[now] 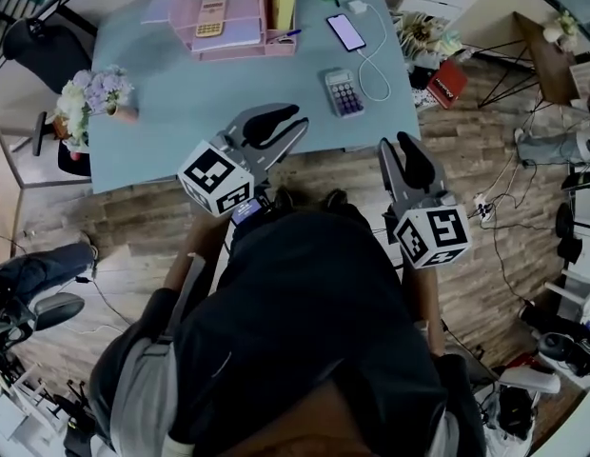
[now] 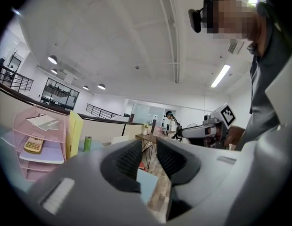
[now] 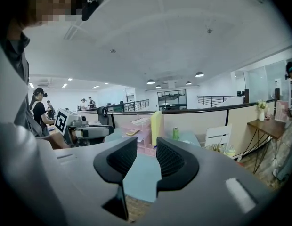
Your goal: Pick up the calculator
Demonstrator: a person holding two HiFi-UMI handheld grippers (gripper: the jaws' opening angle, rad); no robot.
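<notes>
Head view: teal table [image 1: 162, 122], mostly bare over the near half. Left gripper [image 1: 297, 122] over the near edge, about mid-table, pointing toward the right edge. Right gripper [image 1: 395, 144] just off the near right corner, over the floor [image 1: 347, 165].

Left gripper view: jaws closed to a thin slit, nothing between, only a table corner and floor past them. Right gripper view: same, pads nearly together, empty, aimed across the table at the tray.

Pink tray [image 1: 247, 50] at the far edge, middle, with a yellow calculator [image 1: 209, 17] on a shelf. Calculator [image 1: 344, 92], grey with purple keys, flat on the table toward the near right corner, ahead of both grippers and apart from both. Likely the target, being the one in the open. Phone [image 1: 345, 32] beyond it toward the far right corner. White cable [image 1: 376, 74] looping just beside the calculator's right side.

Progress: nothing done yet, no contact, no lift. Left to do: open one gripper, reach, close on the calculator, raise it.

Writing: none readable. Key legends and phone screen too small. Only square marker patterns on the cubes [image 1: 216, 177].
</notes>
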